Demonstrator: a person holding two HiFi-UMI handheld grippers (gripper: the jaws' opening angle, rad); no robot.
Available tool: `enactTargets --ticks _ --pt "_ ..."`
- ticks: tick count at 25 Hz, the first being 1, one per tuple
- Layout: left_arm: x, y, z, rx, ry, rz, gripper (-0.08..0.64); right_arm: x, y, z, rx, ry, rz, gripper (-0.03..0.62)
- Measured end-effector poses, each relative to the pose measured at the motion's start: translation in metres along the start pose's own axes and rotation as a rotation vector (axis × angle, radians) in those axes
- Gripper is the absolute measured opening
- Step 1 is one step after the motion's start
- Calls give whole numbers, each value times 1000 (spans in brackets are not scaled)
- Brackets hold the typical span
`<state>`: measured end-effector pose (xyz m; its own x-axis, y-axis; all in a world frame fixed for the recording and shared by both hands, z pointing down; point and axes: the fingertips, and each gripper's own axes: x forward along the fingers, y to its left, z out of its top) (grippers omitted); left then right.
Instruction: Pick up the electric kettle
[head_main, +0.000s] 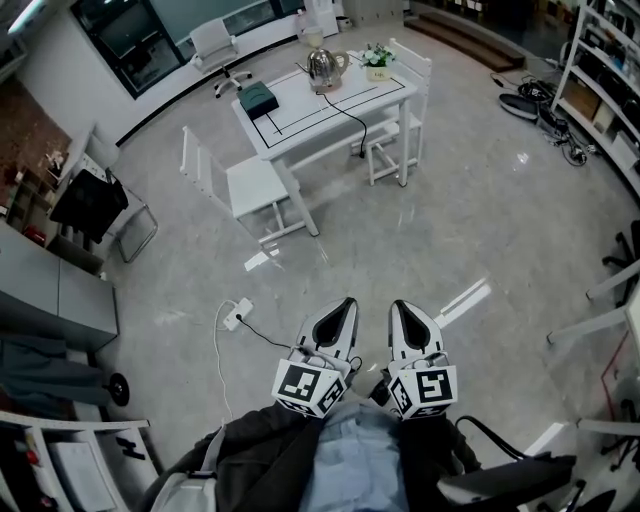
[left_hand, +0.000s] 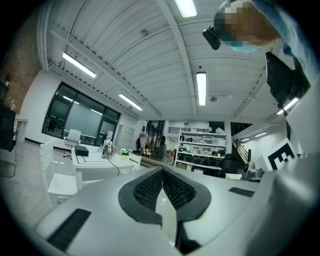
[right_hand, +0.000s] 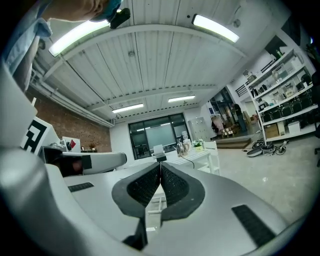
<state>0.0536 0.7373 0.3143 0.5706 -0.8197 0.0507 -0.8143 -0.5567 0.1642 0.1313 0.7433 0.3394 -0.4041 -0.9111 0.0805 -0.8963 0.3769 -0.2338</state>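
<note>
Kettle: the shiny metal kettle (head_main: 325, 68) stands upright at the far end of the white table (head_main: 300, 118), in the upper middle of the head view and well apart from both grippers. It shows small at middle left of the left gripper view (left_hand: 107, 149), and small just above the jaw tips in the right gripper view (right_hand: 183, 147).
Cord: a black cord (head_main: 350, 112) runs from the kettle across the tabletop and over the table's edge.
Left claw: the left gripper (head_main: 346, 305) is held low at the bottom centre of the head view, close to the person's body. In its own view (left_hand: 162, 171) the jaws are clenched together with nothing between them.
Right claw: the right gripper (head_main: 398, 306) sits just beside the left one. It is clenched and empty too, as its own view shows (right_hand: 160, 165).
On the table: a dark green box (head_main: 258, 98) lies left of the kettle and a small potted plant (head_main: 377, 62) stands right of it.
Seats: one white chair (head_main: 245, 180) stands at the table's left side and a second chair (head_main: 398, 125) at its right side.
Floor: a white power strip (head_main: 238, 313) lies on the grey floor (head_main: 450, 210), left of the left gripper.
</note>
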Motion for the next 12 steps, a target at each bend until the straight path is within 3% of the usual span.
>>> enactTargets --ticks 6,12 --pt "18 2 -2 7 -3 -2 8 12 -10 2 10 5 3 18" --pt "60 34 -3 -26 -30 -3 8 57 -33 3 15 17 -11 18"
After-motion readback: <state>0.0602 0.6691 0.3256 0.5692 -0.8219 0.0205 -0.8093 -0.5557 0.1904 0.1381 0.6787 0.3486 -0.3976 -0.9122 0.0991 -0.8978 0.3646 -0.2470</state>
